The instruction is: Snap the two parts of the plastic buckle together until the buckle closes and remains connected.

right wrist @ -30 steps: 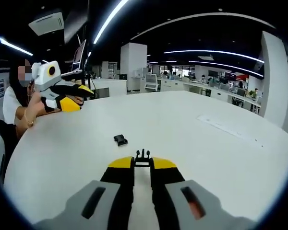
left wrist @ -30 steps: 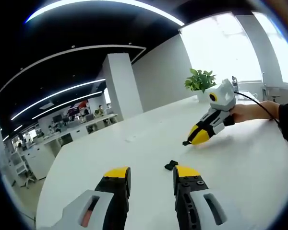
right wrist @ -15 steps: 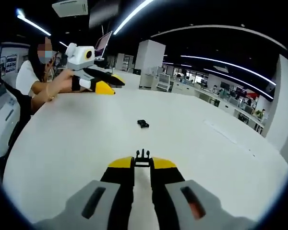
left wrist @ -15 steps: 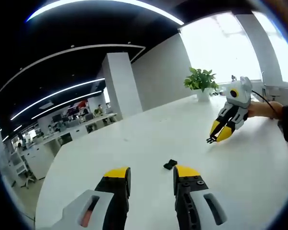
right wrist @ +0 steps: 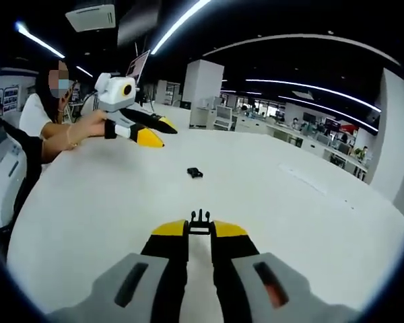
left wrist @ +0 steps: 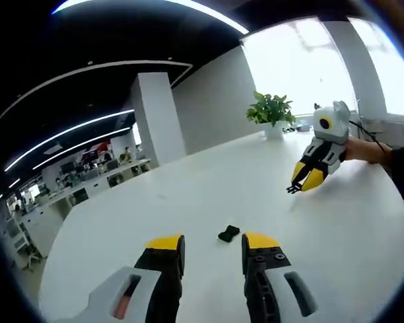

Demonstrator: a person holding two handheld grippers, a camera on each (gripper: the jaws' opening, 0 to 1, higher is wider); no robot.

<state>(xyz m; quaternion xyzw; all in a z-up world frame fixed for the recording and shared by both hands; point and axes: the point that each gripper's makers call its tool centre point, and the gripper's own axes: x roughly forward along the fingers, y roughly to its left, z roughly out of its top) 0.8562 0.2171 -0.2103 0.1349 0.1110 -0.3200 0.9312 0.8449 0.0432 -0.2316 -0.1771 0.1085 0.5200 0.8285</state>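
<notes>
A small black buckle part (left wrist: 227, 233) lies on the white table (left wrist: 188, 195), just ahead of my left gripper (left wrist: 212, 245) and slightly right of the gap between its jaws. The left gripper is open and holds nothing. My right gripper (right wrist: 200, 229) is shut on the other buckle part (right wrist: 200, 217), whose prongs stick out past the yellow tips. In the right gripper view the loose buckle part (right wrist: 194, 173) lies farther out on the table, and the left gripper (right wrist: 155, 131) hangs open above the table at upper left. In the left gripper view the right gripper (left wrist: 303, 182) is held at the right, prongs pointing down-left.
A potted plant (left wrist: 269, 111) stands at the table's far edge near the windows. A person (right wrist: 34, 121) sits at the left in the right gripper view, a hand (right wrist: 87, 128) on the left gripper. Office desks and a white pillar (right wrist: 200, 91) lie beyond the table.
The right gripper, with its buckle part, has drawn back from beside the loose part to the right and risen. The left gripper stays open near the loose part. Both views have shifted a little.
</notes>
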